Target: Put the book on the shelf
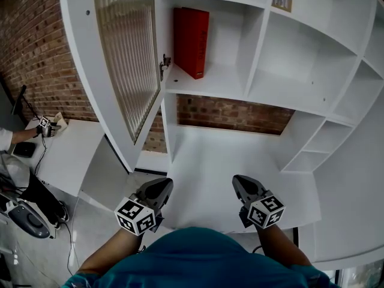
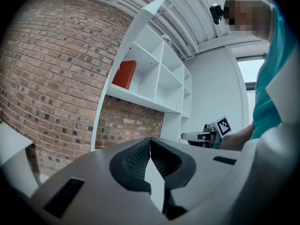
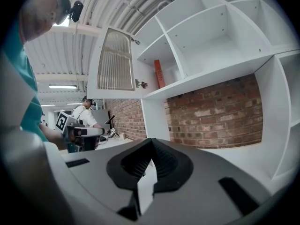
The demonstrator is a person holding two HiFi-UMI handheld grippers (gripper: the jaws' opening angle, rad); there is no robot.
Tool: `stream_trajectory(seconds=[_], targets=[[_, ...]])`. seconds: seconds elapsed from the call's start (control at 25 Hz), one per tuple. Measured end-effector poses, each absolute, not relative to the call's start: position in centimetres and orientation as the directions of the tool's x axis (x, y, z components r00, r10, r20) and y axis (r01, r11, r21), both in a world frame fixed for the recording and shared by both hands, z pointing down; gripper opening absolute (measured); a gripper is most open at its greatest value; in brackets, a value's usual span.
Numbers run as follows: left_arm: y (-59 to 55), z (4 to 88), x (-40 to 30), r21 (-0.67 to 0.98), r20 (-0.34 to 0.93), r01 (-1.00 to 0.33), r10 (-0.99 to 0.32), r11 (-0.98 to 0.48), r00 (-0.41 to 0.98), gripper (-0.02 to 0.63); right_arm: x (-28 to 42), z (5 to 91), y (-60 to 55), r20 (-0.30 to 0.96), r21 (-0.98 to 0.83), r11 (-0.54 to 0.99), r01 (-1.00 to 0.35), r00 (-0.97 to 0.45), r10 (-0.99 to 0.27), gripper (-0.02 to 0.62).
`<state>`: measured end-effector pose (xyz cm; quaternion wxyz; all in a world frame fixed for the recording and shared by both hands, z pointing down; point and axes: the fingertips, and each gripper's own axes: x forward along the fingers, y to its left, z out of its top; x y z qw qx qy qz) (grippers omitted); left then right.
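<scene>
**While both grippers sit shut and empty, the red book stands on the shelf above them**

As the head view shows it, the left gripper and the right gripper are held side by side over the white desk surface, both pointing toward the shelf unit. In the left gripper view the left gripper's dark ribbed pads meet at the tips with nothing between them. The right gripper view shows the same of the right gripper: pads together, nothing held.

The red book stands upright in an upper compartment of the shelf unit, on the left side of that compartment, just right of the open door with ribbed glass. It is well apart from both grippers, higher than they are and further back, above the strip of brick wall behind the desk. From the left gripper the book shows up and to the left of the jaws; from the right gripper the book shows high above them, close to the door's hinge.
</scene>
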<state>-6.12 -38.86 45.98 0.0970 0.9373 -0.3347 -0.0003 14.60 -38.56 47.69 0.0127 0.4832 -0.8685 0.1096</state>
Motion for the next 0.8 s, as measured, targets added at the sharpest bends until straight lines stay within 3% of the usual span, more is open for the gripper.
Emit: stream_trajectory(seconds=[0.8], targets=[[-38.07,46.05,-6.24,0.187,0.062,-0.635,-0.636,-0.749,0.769,0.015,14.47,47.57,-38.29,0.135,-0.177,0.525,-0.833,-0.549,-0.825,0.02]])
